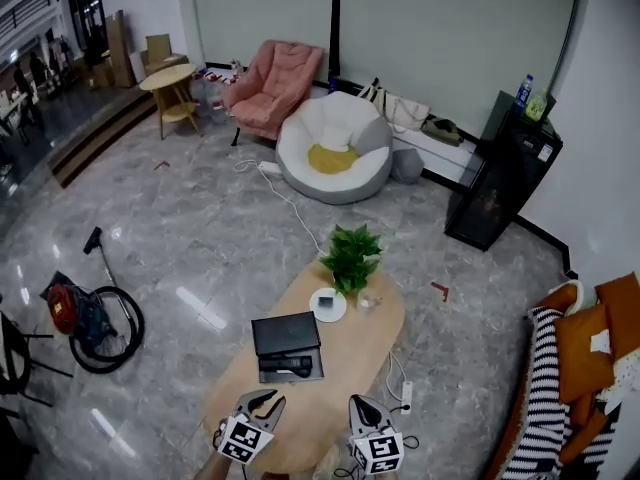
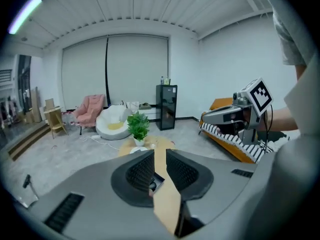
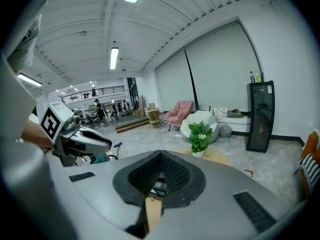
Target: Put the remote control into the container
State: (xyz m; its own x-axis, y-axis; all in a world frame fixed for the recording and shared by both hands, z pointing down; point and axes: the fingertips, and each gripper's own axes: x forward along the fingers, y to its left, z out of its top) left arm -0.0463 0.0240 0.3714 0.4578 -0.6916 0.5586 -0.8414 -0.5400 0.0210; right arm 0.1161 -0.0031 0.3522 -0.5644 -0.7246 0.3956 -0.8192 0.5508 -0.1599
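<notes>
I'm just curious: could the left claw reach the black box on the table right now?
Probably yes: the left claw hovers just short of the open black box, with only bare table between.

table below left gripper: light wood look, matt, smooth; floor beyond it: grey stone-look tile, glossy, mirrors lights; gripper shell: matt grey plastic; pads: dark, ribbed; container ahead: black, matt

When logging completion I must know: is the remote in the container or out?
In, it seems: the head view shows the dark remote lying inside the open black container on the table.
</notes>
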